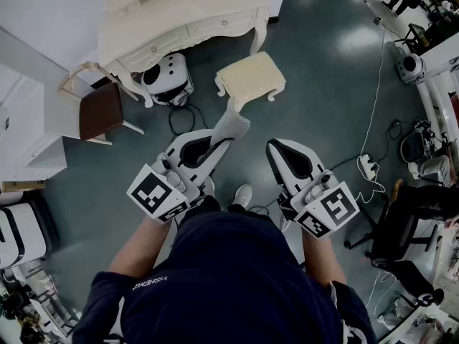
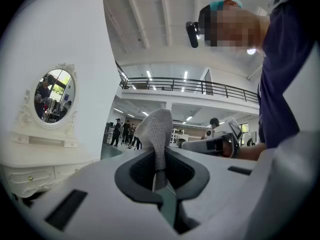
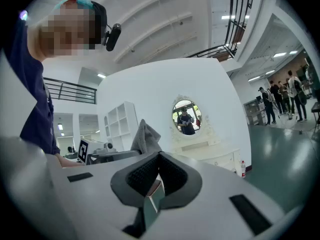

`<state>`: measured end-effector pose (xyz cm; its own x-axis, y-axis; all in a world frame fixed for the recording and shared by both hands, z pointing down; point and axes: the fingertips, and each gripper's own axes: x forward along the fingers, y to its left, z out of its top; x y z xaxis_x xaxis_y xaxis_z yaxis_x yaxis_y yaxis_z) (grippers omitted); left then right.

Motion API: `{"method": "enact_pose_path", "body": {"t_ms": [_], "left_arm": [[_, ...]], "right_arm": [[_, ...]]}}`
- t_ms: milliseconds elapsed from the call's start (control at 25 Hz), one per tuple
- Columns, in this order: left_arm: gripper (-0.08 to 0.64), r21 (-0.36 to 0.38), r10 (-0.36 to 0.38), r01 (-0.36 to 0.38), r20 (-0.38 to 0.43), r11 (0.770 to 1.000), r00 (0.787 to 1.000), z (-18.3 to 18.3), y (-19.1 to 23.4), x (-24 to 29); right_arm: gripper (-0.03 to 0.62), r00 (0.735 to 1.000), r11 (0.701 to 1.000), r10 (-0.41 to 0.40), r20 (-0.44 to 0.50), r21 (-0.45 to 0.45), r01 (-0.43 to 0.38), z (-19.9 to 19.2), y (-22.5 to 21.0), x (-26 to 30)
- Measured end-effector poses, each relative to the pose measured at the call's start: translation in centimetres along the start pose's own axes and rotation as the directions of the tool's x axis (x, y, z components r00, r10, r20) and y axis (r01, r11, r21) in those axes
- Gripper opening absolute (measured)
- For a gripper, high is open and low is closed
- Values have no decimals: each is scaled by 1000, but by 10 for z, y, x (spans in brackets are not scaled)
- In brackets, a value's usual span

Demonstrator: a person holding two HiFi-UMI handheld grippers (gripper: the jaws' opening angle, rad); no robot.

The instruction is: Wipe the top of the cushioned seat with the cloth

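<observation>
Standing on a dark grey-green floor (image 1: 323, 84), a person holds two grippers out in front of the body, side by side with a gap between them. Left gripper (image 1: 213, 149): its fingers (image 2: 134, 171) are pinched on a grey woven cloth (image 1: 231, 127). A narrow strip of the cloth is clamped between the dark pads, and the rest stands up past the fingertips in a loose folded peak. Right gripper (image 1: 281, 153): fingers (image 3: 137, 176) drawn close together, only a thin slot between the pads, nothing gripped there. Cushioned seat (image 1: 251, 79): a small cream stool with curved legs, on the floor ahead of both grippers and just in front of a white carved desk (image 1: 183, 16). From the head view the cloth's free end points toward the near edge of the stool; no contact between them can be made out, and the seat top is uncovered. An oval mirror (image 2: 54, 96) stands on the desk. To the left of the stool, a chair (image 1: 100, 111) with a brown seat. A white rounded device (image 1: 166, 77) sits under the desk, with black cables trailing over the floor nearby. A white power strip (image 1: 368, 167) lies off to the right. One pale shoe (image 1: 242, 194) shows between the grippers.
</observation>
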<state>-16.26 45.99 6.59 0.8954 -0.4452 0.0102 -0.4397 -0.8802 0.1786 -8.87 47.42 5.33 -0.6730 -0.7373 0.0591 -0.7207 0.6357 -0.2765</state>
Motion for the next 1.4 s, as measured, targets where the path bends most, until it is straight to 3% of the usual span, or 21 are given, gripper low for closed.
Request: {"method": "enact_pose_path", "body": {"t_ms": [600, 1400], "left_arm": [[25, 2, 6, -6, -4, 1000, 1000, -5, -9, 11], [25, 37, 54, -54, 22, 998, 998, -6, -26, 56]], "right_arm": [[23, 999, 999, -39, 12, 19, 39, -5, -15, -19], [23, 999, 1000, -3, 38, 7, 3, 7, -57, -58]]}}
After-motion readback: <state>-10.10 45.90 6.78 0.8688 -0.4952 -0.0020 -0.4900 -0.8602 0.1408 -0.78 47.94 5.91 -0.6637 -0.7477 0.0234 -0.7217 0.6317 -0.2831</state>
